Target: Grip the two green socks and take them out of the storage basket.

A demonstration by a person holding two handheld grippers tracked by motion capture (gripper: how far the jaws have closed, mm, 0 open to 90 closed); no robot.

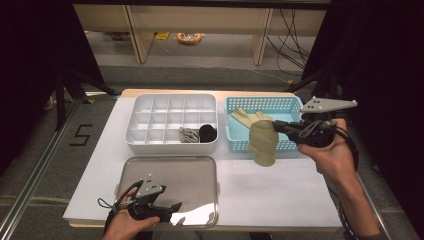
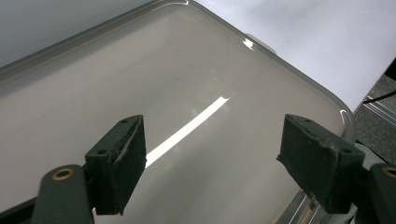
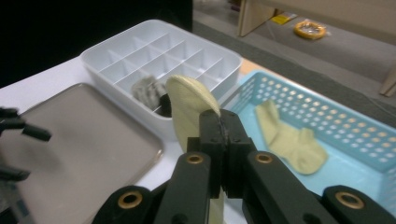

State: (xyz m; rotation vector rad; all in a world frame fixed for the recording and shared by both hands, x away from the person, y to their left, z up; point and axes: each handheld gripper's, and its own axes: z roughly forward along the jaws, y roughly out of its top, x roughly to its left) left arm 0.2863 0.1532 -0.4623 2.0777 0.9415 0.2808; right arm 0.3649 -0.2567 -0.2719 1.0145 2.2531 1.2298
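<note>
A pale yellow sock [image 1: 263,143] hangs over the front wall of the blue basket [image 1: 235,137], pinched at its top by my right gripper [image 1: 276,125]. In the right gripper view the jaws [image 3: 223,127] are shut on that sock [image 3: 189,105]. A matching sock [image 1: 246,118] lies inside the basket [image 3: 345,126], seen again as a flat sock [image 3: 292,142]. My left gripper [image 1: 173,212] rests low over the metal tray [image 1: 195,175], open [image 2: 210,149] with nothing between its pads above the bare tray [image 2: 140,79].
A white divided organizer [image 1: 170,105] stands behind the tray, with a grey sock [image 1: 188,134] and a black sock [image 1: 208,132] in its front row. Beyond the table lie a floor, shelving legs and cables. White table surface [image 1: 280,195] spreads before the basket.
</note>
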